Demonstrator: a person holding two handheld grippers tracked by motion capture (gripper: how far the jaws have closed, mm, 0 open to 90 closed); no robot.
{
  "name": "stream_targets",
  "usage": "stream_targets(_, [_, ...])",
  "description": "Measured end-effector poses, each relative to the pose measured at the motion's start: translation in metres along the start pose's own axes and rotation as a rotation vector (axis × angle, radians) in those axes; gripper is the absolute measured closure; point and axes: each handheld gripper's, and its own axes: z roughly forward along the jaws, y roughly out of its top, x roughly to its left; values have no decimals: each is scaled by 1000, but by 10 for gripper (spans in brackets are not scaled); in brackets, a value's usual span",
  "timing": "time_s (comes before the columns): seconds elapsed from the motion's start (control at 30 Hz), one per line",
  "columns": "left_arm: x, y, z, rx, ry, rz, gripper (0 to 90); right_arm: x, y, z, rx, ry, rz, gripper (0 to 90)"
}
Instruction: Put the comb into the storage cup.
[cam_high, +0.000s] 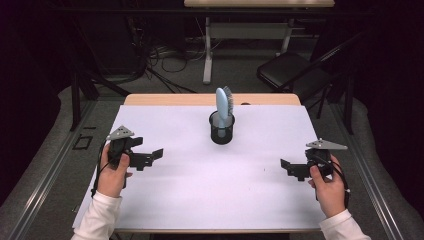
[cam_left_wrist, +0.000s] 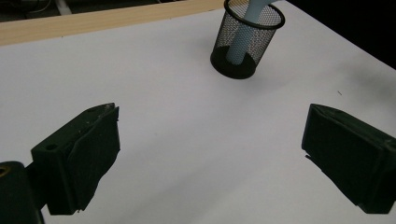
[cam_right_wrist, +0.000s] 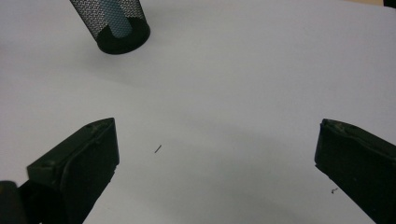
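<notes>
From the high view, a person sits at a table covered with a white sheet (cam_high: 200, 190), a gripper in each hand. The left gripper (cam_high: 150, 157) rests near the left edge and the right gripper (cam_high: 291, 168) near the right edge — both well apart from a black mesh cup (cam_high: 222, 129) standing toward the far middle of the table. A light blue brush (cam_high: 224, 104) stands upright in the cup, bristles at the top. In the left gripper view, the jaws stand wide apart with nothing between them, the cup (cam_left_wrist: 246, 39) ahead to the right. In the right gripper view, the jaws are likewise spread wide and empty — the cup (cam_right_wrist: 116, 24) ahead at upper left.
</notes>
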Motion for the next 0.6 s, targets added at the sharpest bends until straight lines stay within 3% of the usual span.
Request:
stream_targets(0.17, [3, -14, 2, -13, 14, -4, 45, -2, -12, -1, -6, -35, 1, 0])
stream_targets(0.37, [8, -23, 5, -30, 46, 5, 46, -7, -24, 1, -4, -30, 28, 0])
stream_targets(0.6, [9, -30, 11, -31, 51, 14, 46, -9, -32, 4, -14, -42, 32, 0])
